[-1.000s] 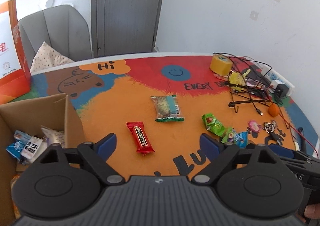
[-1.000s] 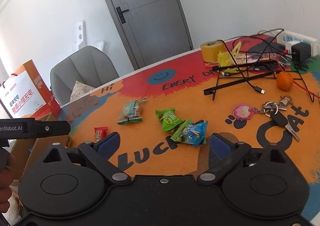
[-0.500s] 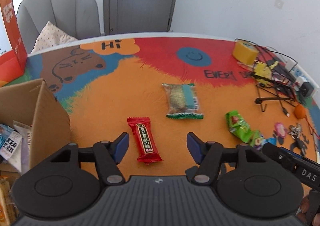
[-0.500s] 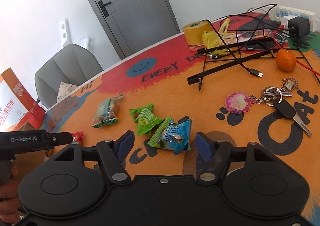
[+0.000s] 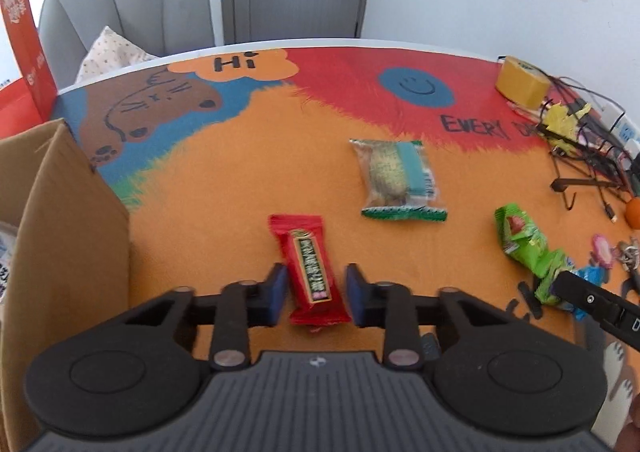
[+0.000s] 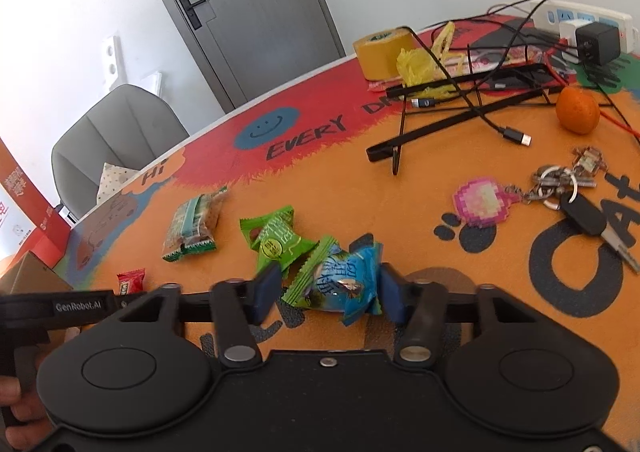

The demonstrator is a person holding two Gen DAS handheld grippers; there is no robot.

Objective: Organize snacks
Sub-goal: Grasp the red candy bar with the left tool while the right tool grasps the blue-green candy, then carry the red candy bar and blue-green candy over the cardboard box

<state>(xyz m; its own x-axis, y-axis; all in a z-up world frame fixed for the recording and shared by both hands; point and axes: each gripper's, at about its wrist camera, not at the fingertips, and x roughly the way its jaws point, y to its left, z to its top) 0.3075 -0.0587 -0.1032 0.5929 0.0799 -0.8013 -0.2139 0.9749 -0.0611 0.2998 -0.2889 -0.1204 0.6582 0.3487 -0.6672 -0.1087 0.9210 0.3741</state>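
Lying on the orange part of the printed table mat [image 5: 224, 179], the red foil-wrapped snack bar [image 5: 310, 268] sat lengthwise between the blue pads of your left gripper [image 5: 316, 294], whose jaws had come in close on both sides of the wrapper; whether the pads actually pressed it I could not tell. Your right gripper [image 6: 326, 292] was closing around the blue crinkled candy packet [image 6: 348, 284], its pads at the packet's two edges, with a narrow green-striped packet [image 6: 308, 276] caught alongside. Just beyond lay the bright green candy wrapper [image 6: 276, 240], and farther left the clear biscuit packet with a teal band [image 5: 398, 179], flat and apart from the rest. At your left stood the open brown cardboard box [image 5: 76, 228], with printed packets showing inside it. Toward the far right sat a small orange fruit [image 6: 578, 109], a pink pixel keychain with keys [image 6: 482, 201], a yellow tape roll [image 6: 380, 51] and a tangle of black cables [image 6: 480, 91].
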